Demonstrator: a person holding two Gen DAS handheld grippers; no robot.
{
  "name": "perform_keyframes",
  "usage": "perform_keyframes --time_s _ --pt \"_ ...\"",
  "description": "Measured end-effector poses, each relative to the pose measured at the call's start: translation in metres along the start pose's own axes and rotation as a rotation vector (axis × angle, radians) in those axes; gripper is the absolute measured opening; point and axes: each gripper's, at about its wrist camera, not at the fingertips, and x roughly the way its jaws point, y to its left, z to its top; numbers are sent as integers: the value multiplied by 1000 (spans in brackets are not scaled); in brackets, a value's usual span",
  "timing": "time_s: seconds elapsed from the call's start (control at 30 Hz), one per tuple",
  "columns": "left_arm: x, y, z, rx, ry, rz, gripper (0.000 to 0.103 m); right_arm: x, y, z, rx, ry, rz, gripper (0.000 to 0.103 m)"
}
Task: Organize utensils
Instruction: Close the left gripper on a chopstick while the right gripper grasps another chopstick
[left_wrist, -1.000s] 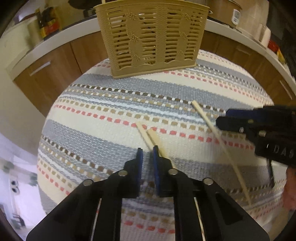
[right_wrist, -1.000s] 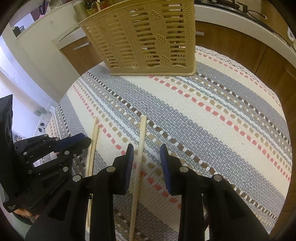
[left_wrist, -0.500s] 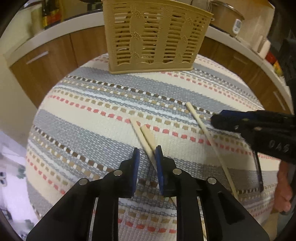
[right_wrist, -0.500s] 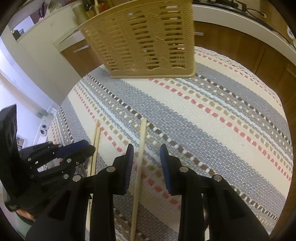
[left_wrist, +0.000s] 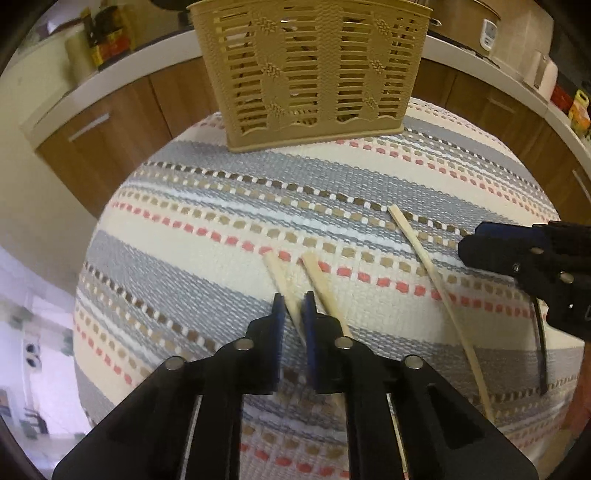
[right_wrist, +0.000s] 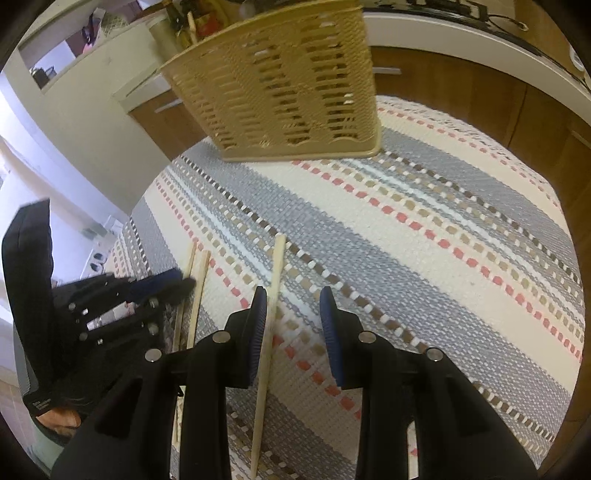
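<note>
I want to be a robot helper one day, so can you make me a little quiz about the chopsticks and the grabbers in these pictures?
1. How many chopsticks lie on the striped cloth?
2. True or false: the right gripper is pinched shut on a chopstick.
3. What sits between the pads of the left gripper?
A. one chopstick of the pair
B. two chopsticks together
C. the rim of a basket

Key
1. Three.
2. False: its jaws stand open, with the single chopstick lying between them.
3. A: the jaws have just been closing on it, and its neighbour lies outside them.
</note>
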Motion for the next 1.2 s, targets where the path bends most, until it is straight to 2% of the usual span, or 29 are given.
perform_keyframes --time_s 0.13,0.23,0.27,0.37,0.47,0.63,0.73,0.97,1.03,1.17,1.2 --pt "3 22 6 -8 -7 -42 4 13 14 9 -26 36 -34 24" --pt "7 42 12 -49 1 -67 4 26 26 11 -59 75 -57 9" --pt "8 47 13 -52 -1 -61 4 33 33 9 -89 92 -95 5" --pt "9 52 16 -50 -2 -57 4 36 48 6 -157 81 -190 4" --pt "15 53 20 -51 5 -60 4 32 39 9 -109 75 -218 4" --pt "19 51 25 -36 4 -50 4 20 -1 18 -11 54 -292 4" --pt "21 50 30 -35 6 -47 4 24 -11 20 -3 69 -291 4" --pt "22 45 34 -2 15 -33 6 32 -1 26 -42 97 -312 5" --pt "21 45 34 -1 20 -43 8 33 0 26 -43 109 -304 5" --pt "21 44 37 -3 55 -105 31 39 0 43 -55 148 -285 5" --pt "22 42 37 7 62 -107 33 40 -1 46 -58 160 -279 5"
